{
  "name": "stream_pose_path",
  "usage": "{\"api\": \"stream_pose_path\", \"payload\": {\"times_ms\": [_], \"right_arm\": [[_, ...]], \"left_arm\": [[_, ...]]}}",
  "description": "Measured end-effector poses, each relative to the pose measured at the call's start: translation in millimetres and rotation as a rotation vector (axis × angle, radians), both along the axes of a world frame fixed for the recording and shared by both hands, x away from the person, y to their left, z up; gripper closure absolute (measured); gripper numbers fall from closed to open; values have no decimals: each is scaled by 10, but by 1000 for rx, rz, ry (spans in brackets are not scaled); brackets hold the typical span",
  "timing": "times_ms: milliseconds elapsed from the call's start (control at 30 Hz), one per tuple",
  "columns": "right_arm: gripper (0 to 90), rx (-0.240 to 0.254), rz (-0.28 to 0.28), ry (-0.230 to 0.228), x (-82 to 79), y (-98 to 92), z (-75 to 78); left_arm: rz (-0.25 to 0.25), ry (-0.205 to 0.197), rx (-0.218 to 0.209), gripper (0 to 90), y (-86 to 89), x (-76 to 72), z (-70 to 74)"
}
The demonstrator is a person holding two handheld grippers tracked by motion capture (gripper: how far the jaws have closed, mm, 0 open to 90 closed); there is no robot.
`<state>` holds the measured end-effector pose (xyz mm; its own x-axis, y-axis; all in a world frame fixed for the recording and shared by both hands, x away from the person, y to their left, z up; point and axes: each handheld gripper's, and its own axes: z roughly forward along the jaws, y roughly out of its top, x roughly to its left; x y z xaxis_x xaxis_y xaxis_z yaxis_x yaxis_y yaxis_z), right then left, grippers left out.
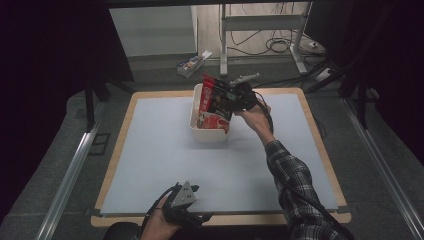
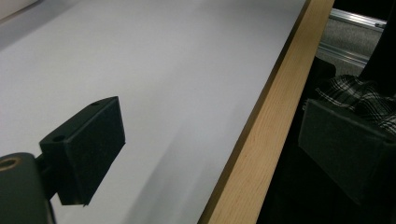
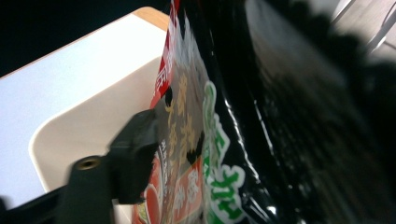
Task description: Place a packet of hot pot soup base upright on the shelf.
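Right gripper (image 1: 236, 97) pinches a glossy red-and-black snack packet (image 1: 216, 103) over a white rectangular plastic tub (image 1: 196, 122) at twelve o'clock. Left gripper (image 1: 182, 202), jaws spread, rests at six o'clock.

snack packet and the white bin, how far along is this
Done: the right gripper has clamped the snack packet and carried it over the white bin. In hand: the packet hangs partly inside. Left: letting go. The left gripper waits open at the table's near edge.

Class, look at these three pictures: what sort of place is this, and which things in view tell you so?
Probably a lab or workshop set up for recording, not a home. A pale mat covers a wooden table hemmed by dark curtains, metal rails run along the floor, and loose cables lie under a desk frame behind.
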<state>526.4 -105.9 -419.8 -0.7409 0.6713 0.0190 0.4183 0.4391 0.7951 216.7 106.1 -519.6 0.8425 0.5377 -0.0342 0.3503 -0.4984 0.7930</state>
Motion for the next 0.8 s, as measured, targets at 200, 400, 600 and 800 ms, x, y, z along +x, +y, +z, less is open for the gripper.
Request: {"api": "stream_pose_path", "payload": {"times_ms": [200, 400, 600, 800], "right_arm": [[169, 2, 24, 14, -12, -64, -20], [129, 10, 43, 12, -56, -123, 10], [112, 4, 60, 12, -157, -178, 60], [109, 20, 76, 34, -273, -231, 75]], "left_arm": [[1, 0, 4, 68, 1, 1, -4], [2, -2, 5, 68, 2, 0, -5], [2, -5, 6, 67, -3, -5, -8], [0, -12, 10, 67, -5, -6, -13]]}}
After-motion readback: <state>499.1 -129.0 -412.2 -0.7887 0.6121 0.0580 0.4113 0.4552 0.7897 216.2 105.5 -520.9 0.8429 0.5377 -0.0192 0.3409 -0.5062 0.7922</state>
